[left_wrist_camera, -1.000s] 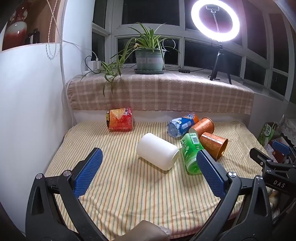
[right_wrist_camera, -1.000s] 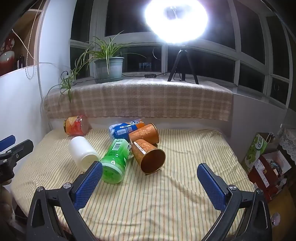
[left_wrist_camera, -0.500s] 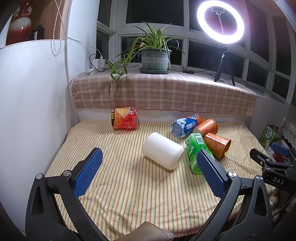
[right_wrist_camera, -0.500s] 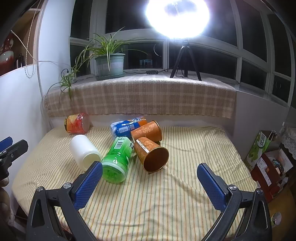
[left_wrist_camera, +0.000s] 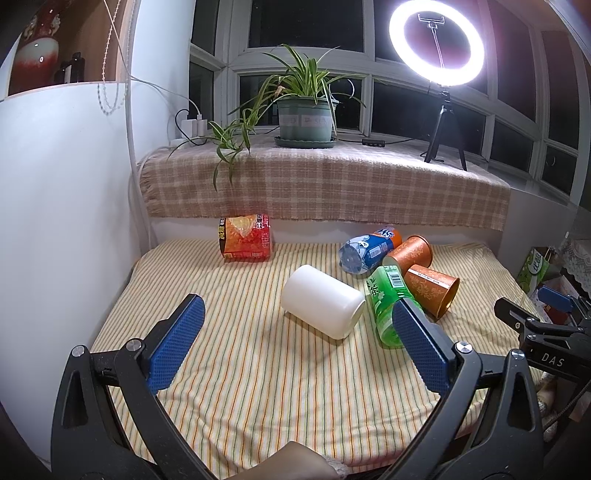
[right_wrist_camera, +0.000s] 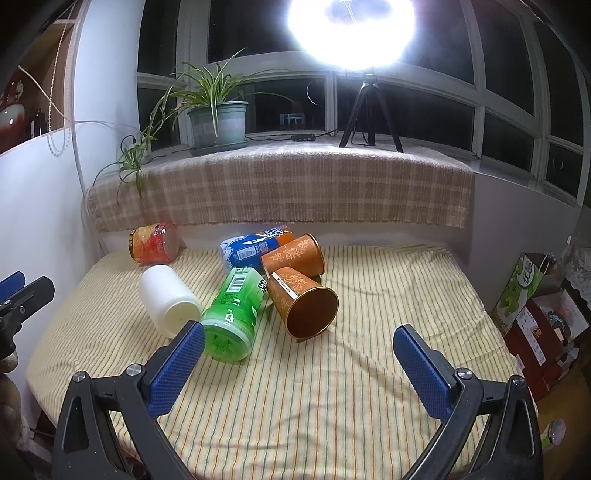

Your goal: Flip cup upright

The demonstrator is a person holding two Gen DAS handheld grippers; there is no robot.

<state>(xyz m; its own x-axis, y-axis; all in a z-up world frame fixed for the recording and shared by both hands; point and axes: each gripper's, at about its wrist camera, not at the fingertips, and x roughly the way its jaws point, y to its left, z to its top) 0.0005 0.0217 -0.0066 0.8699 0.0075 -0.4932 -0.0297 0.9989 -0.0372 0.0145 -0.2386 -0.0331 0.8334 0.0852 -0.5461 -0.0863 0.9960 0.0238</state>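
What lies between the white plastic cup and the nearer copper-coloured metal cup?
The green plastic cup, lying on its side, lies between the white plastic cup and the nearer copper-coloured metal cup; the right wrist view shows it.

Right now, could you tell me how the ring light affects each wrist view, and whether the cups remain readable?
Left wrist view: the ring light shows as a clean ring and the white cup is evenly lit. Right wrist view: it blooms into a glare blob, yet the near orange cup stays sharp; fisheye bends the window frames.

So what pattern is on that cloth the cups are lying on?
The cloth has thin yellow, orange and green stripes on cream, clearest in the right wrist view.
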